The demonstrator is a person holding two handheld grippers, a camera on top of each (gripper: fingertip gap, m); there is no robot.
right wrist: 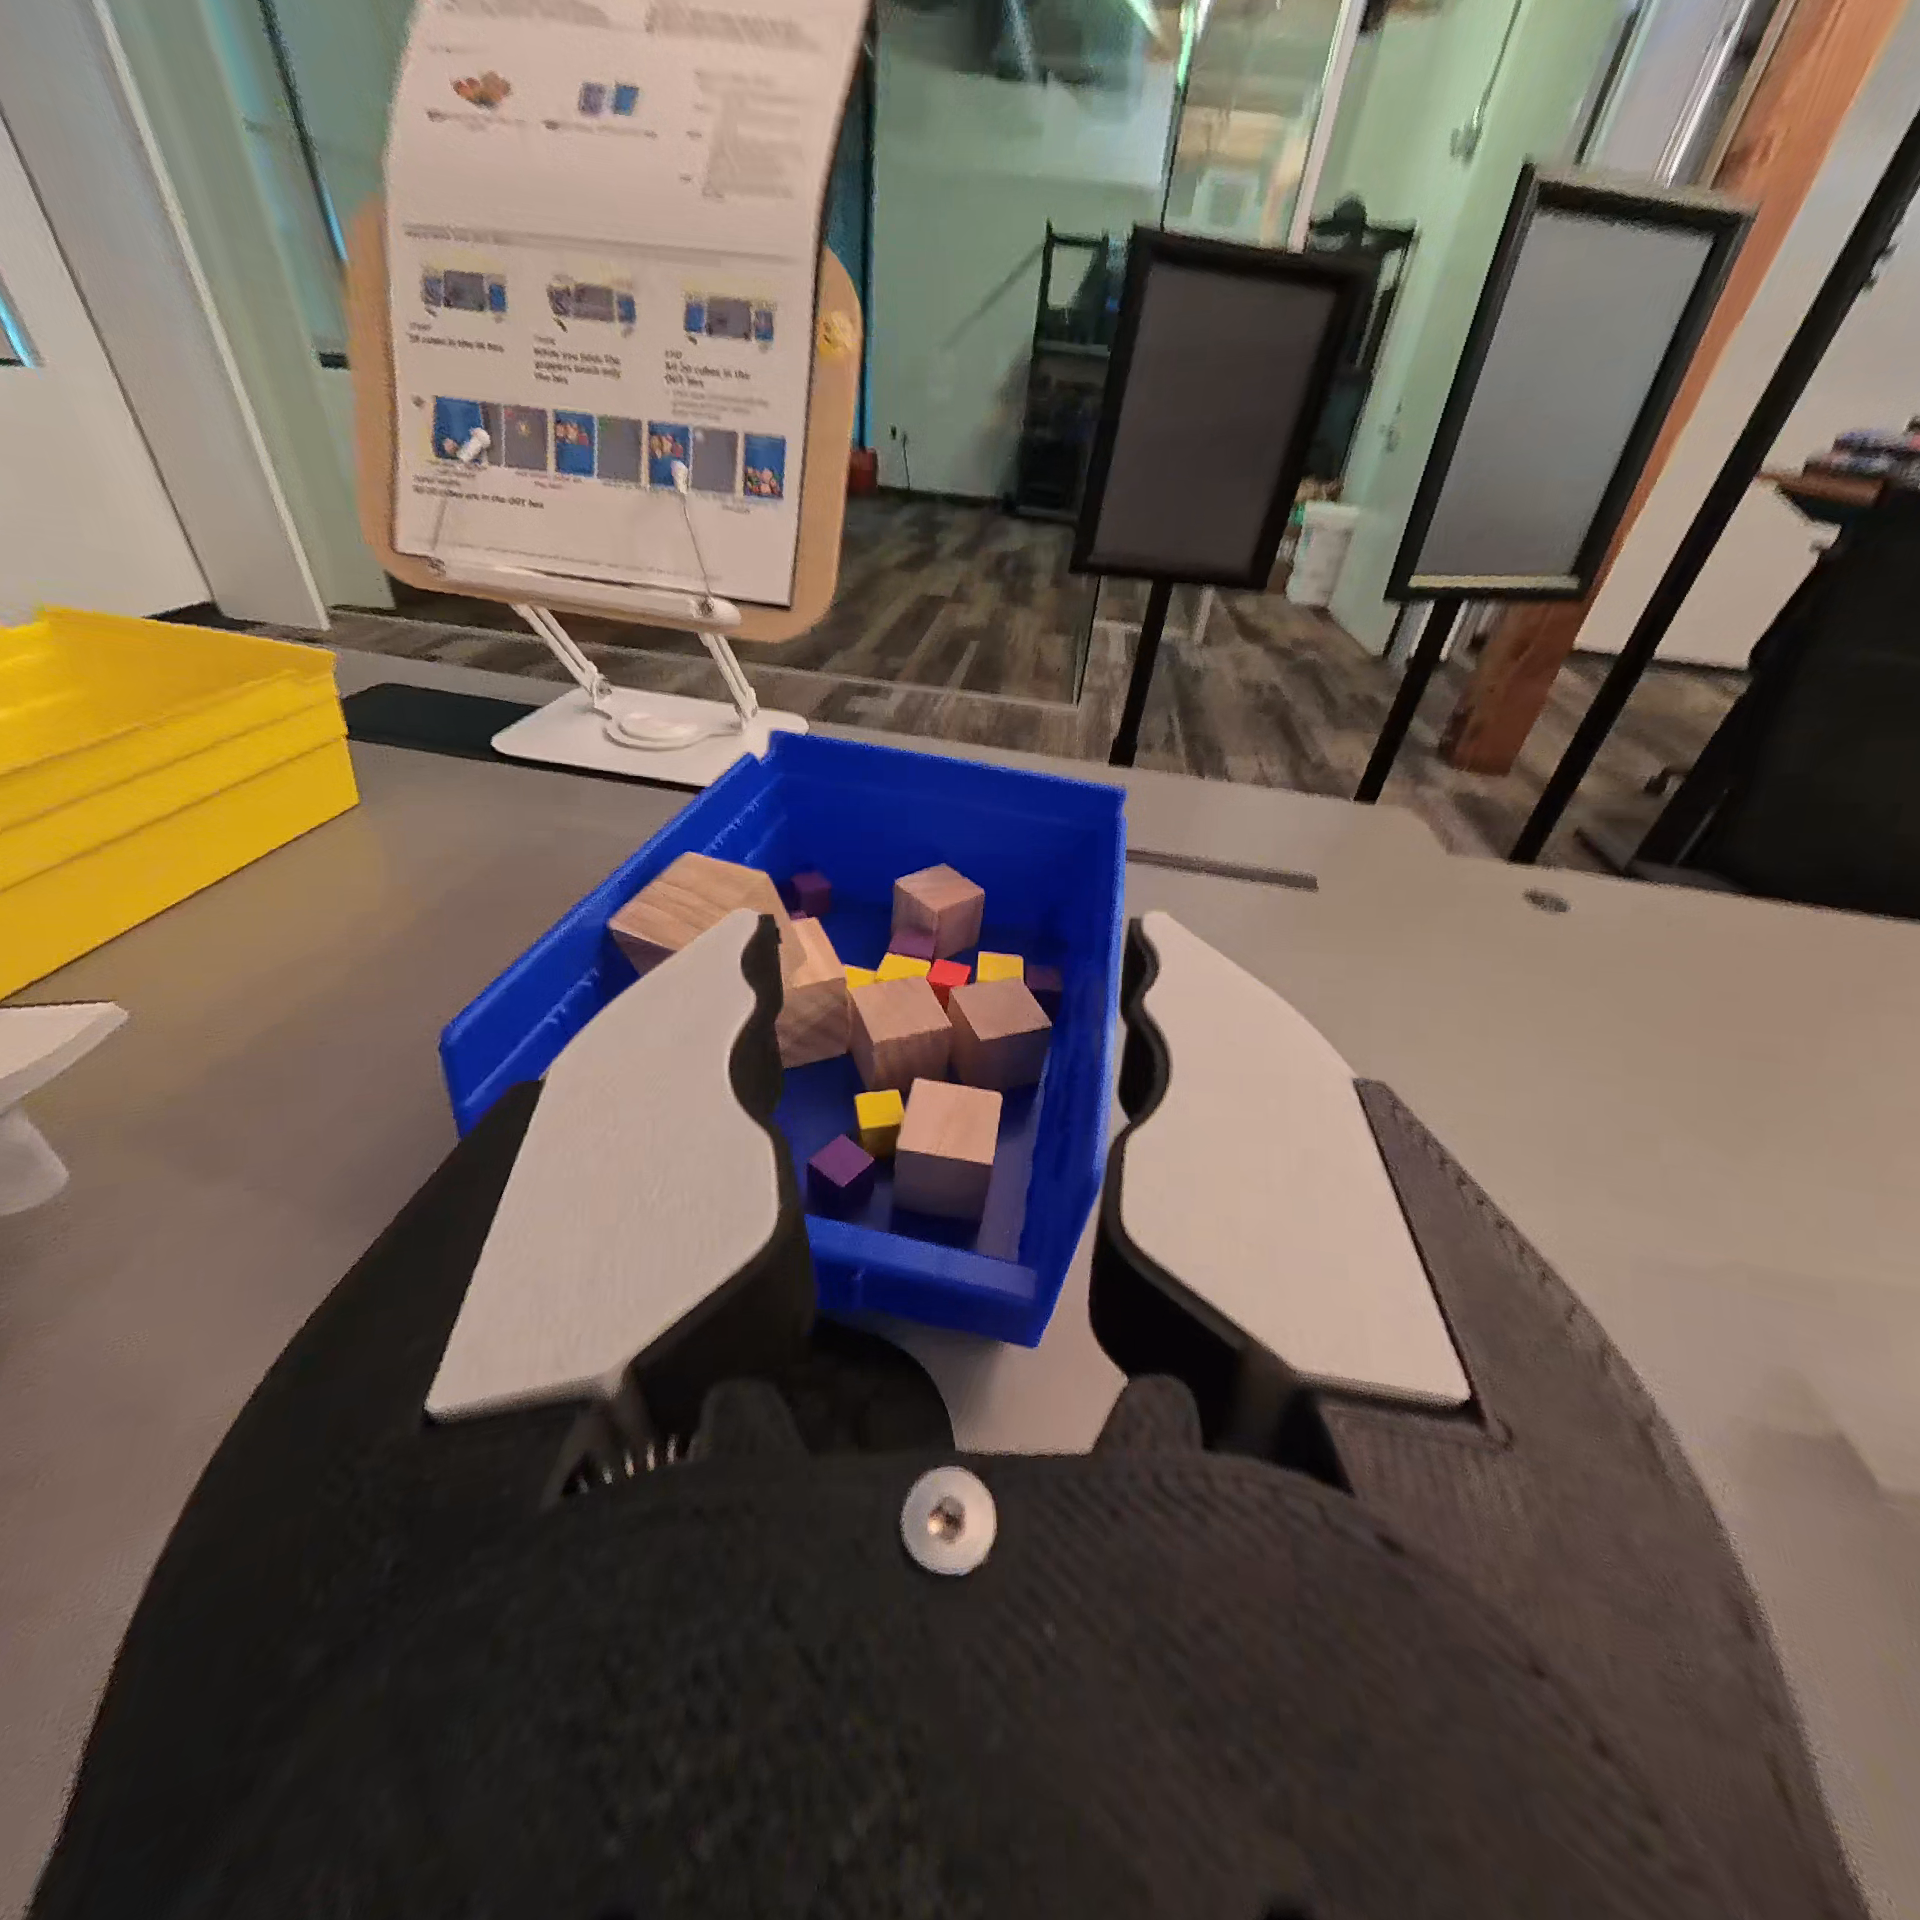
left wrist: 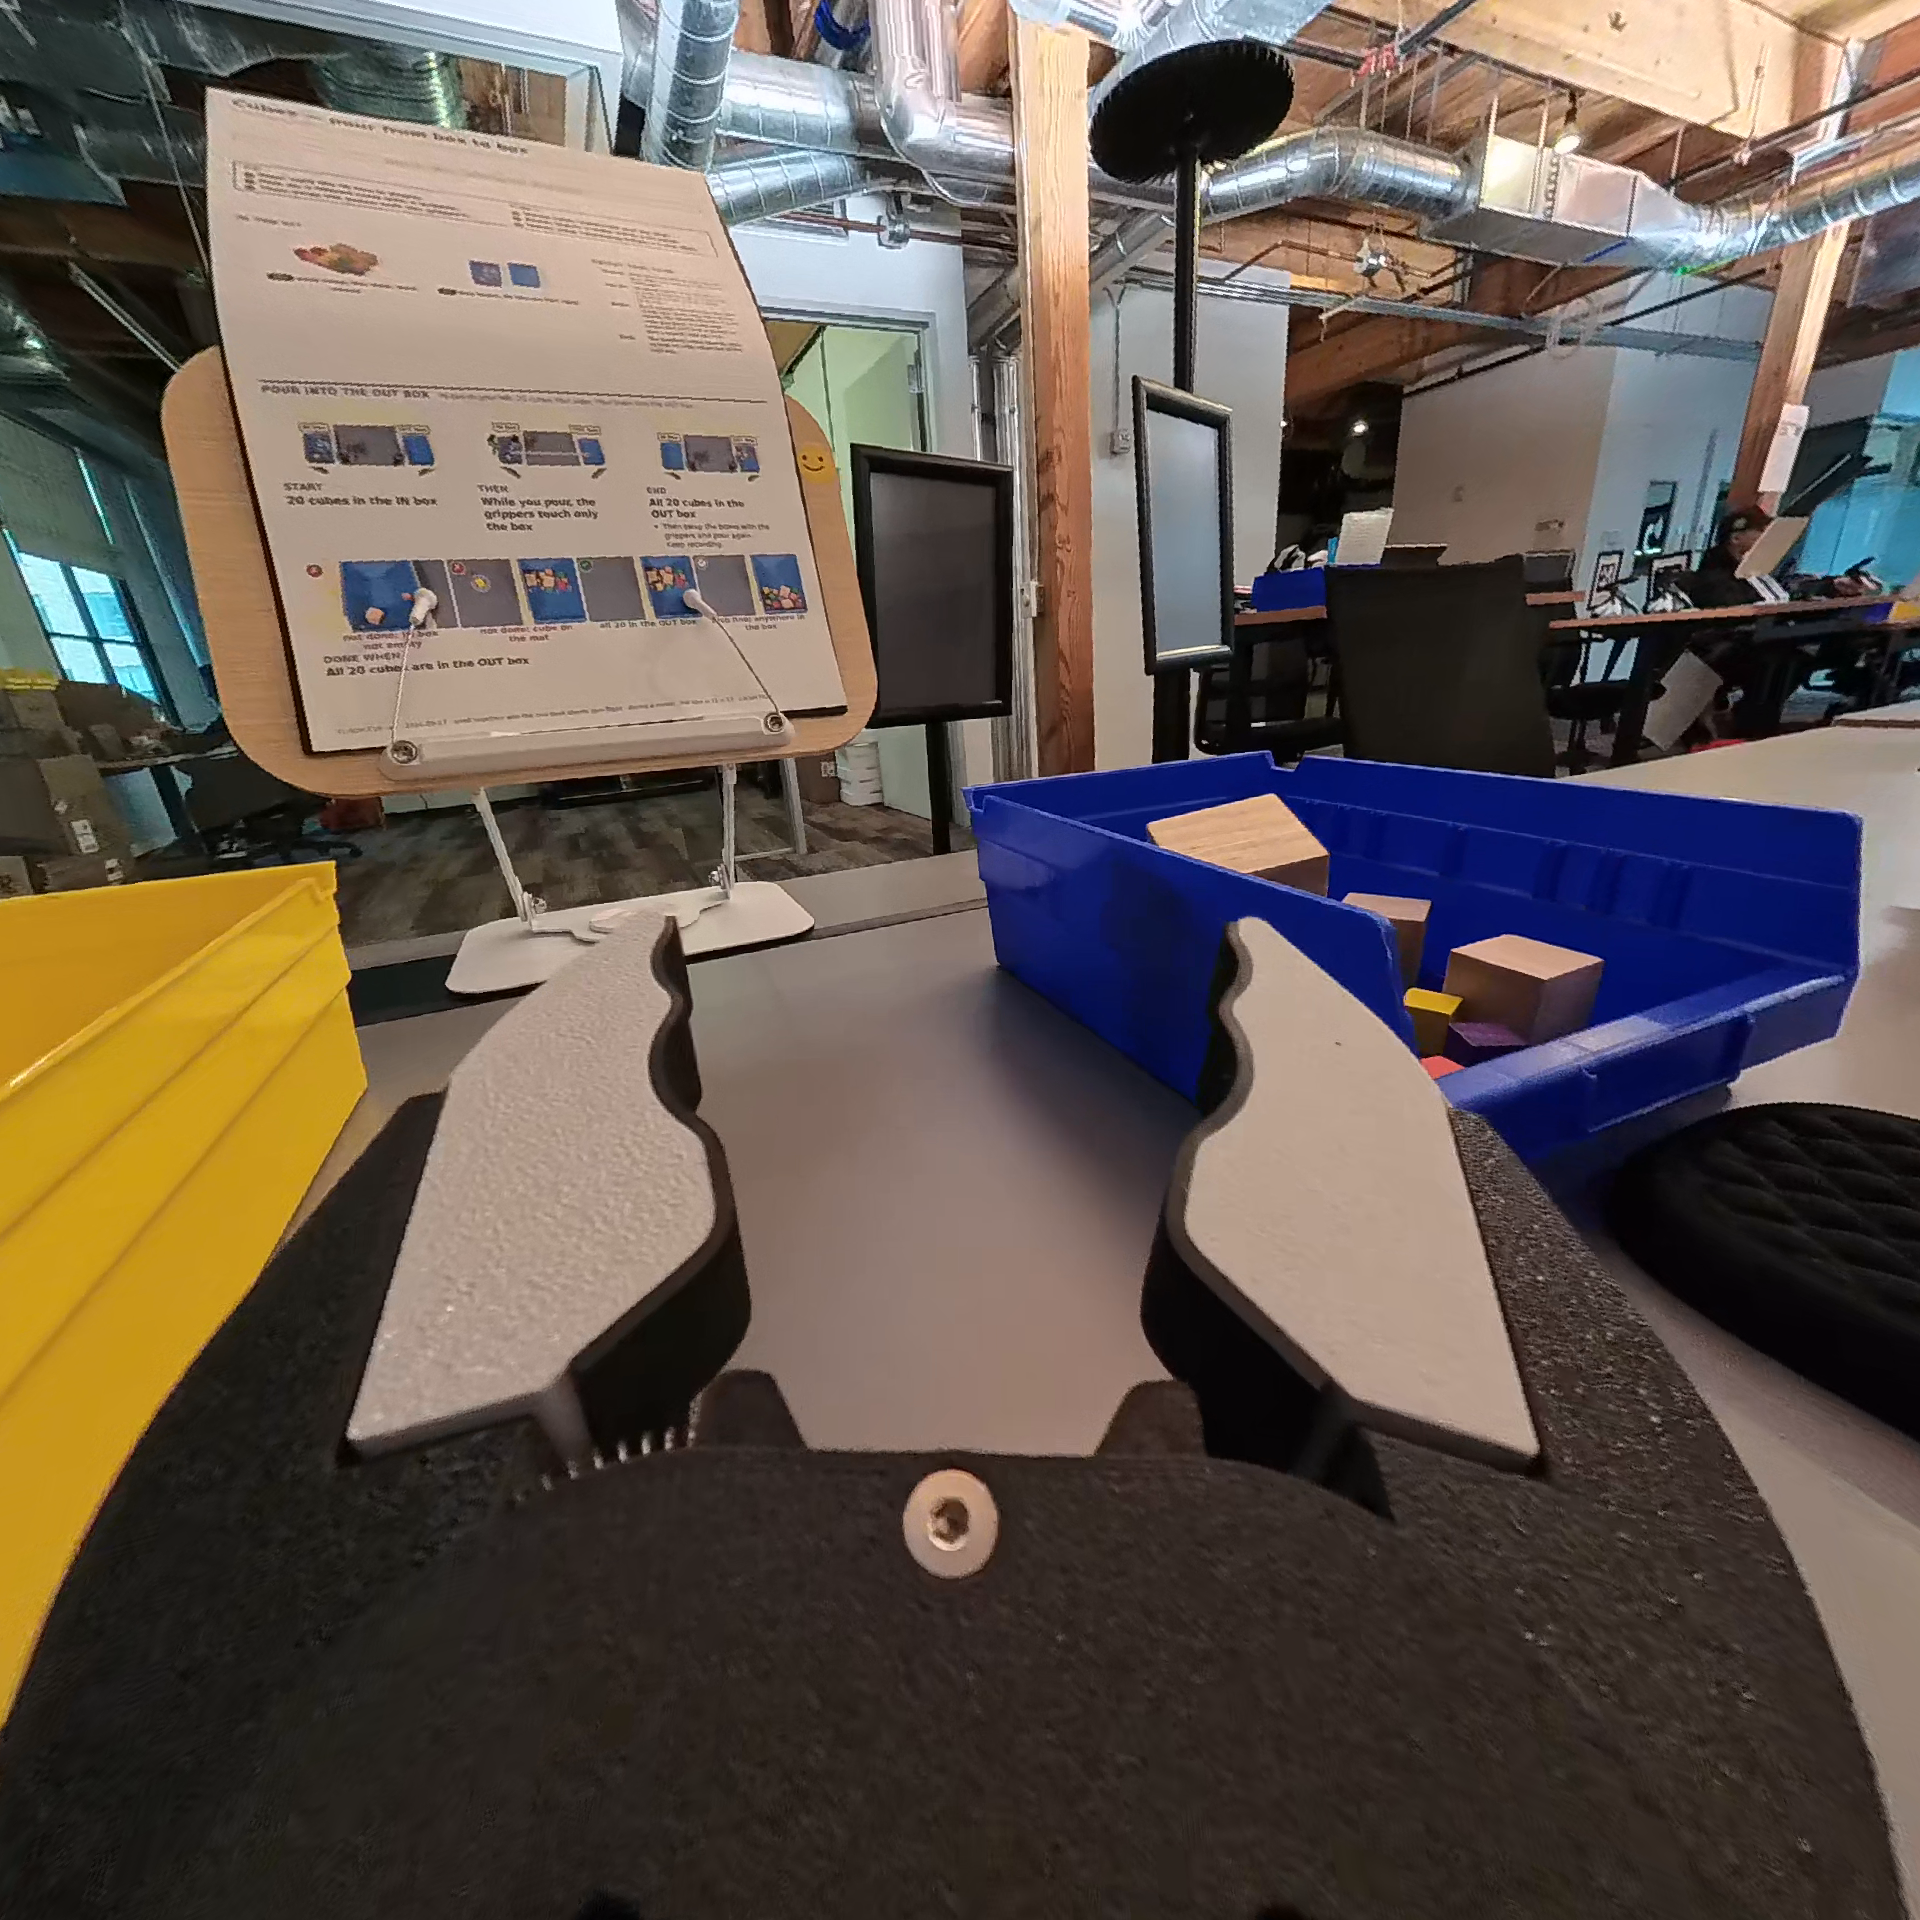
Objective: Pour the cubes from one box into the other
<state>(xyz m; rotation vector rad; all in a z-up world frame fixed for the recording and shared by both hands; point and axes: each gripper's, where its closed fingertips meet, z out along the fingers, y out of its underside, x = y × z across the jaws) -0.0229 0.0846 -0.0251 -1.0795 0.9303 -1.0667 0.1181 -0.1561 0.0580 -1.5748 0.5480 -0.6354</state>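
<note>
A blue box (right wrist: 935, 1288) stands on the table and holds several cubes, wooden ones (right wrist: 945, 1143) and small yellow, purple and red ones. My right gripper (right wrist: 948, 935) is open and empty, hovering over the box's near end, with its right finger outside the right wall. In the left wrist view the blue box (left wrist: 1091, 935) is to the right with wooden cubes (left wrist: 1522, 982) inside. My left gripper (left wrist: 951, 945) is open and empty over the dark mat (left wrist: 914, 1143), beside the box. A yellow box (left wrist: 156, 1091) stands at the left and also shows in the right wrist view (right wrist: 156, 769).
An instruction sheet on a wooden stand (left wrist: 520, 468) rises behind the mat, its white foot on the table, and also shows in the right wrist view (right wrist: 603, 312). A black textured rounded part (left wrist: 1787, 1247) lies at the right. Grey table (right wrist: 1455, 1039) extends rightward. Framed panels stand on the floor beyond.
</note>
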